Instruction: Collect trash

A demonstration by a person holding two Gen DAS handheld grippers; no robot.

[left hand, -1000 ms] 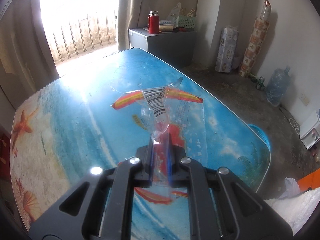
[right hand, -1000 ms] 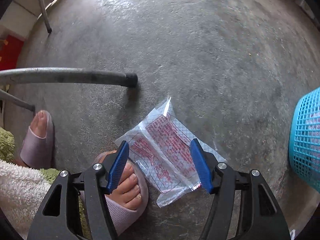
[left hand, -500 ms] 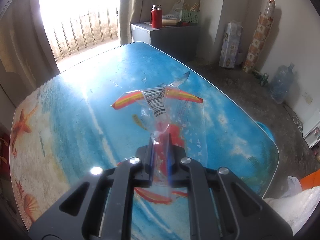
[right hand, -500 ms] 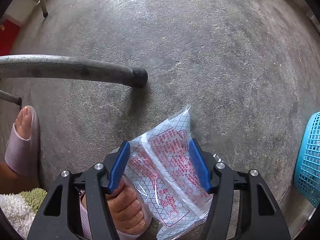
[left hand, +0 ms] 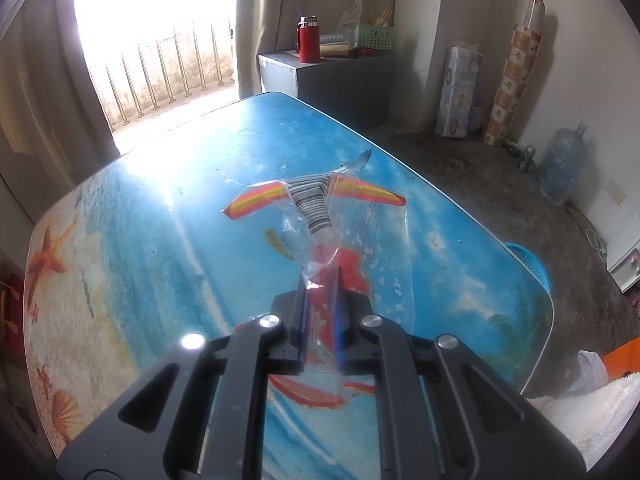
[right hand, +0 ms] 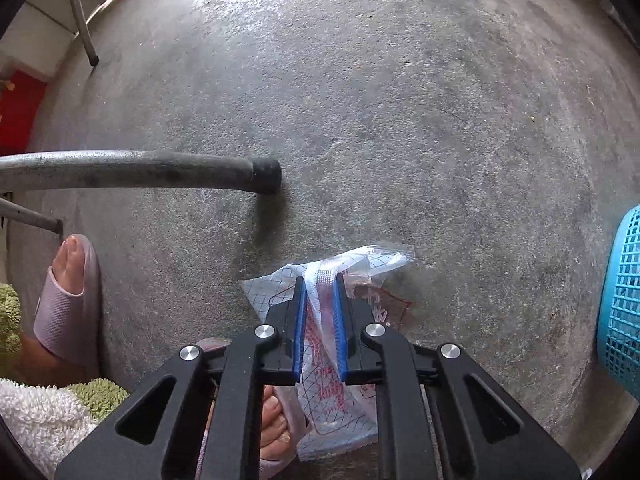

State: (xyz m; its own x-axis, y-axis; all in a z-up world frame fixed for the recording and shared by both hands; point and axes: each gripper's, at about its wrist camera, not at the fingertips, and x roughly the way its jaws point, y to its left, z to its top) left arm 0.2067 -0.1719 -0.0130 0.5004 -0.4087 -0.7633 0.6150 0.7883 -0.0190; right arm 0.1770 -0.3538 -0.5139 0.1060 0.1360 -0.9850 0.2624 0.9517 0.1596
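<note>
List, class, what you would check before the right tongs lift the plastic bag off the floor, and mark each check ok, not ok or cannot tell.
1. Right tongs have just been closing, and the clear printed bag is pinched between them: ok.
2. Whole bag gathered: not ok, its lower part spreads loose below the pads.
3. Bag clear of the foot in the slipper: cannot tell, they overlap in view.
4. Table leg away from the bag: ok.
5. Blue basket in sight to the right: ok.
6. Left tongs shut on the striped wrapper: ok.
</note>
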